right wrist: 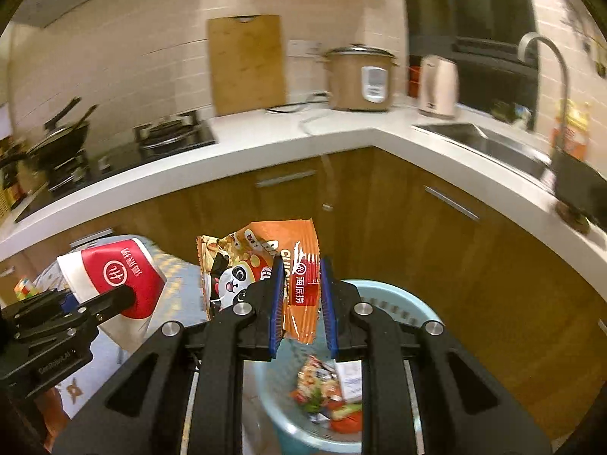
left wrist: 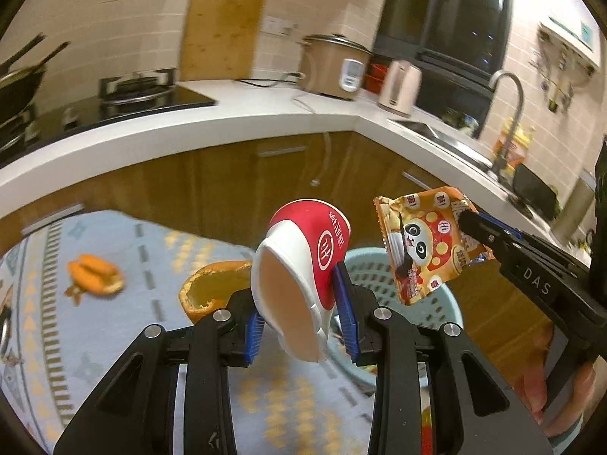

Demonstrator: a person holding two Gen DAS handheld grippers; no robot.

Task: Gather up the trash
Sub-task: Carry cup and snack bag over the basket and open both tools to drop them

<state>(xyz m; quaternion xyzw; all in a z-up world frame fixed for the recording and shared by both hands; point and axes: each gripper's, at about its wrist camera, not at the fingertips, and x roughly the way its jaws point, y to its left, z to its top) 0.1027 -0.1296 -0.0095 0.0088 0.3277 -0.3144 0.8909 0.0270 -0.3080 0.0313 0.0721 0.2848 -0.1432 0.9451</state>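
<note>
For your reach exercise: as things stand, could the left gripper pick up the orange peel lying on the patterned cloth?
Probably not yet. The left gripper is shut on the paper cup, so its fingers are full. Nothing blocks the way to the orange peel.

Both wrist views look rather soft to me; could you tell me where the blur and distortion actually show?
Left wrist view: the paper cup in the left gripper is sharp, the counter appliances smeared. Right wrist view: the snack wrapper is crisp, the background streaked. Both bow the countertop and darken at the corners.
</note>
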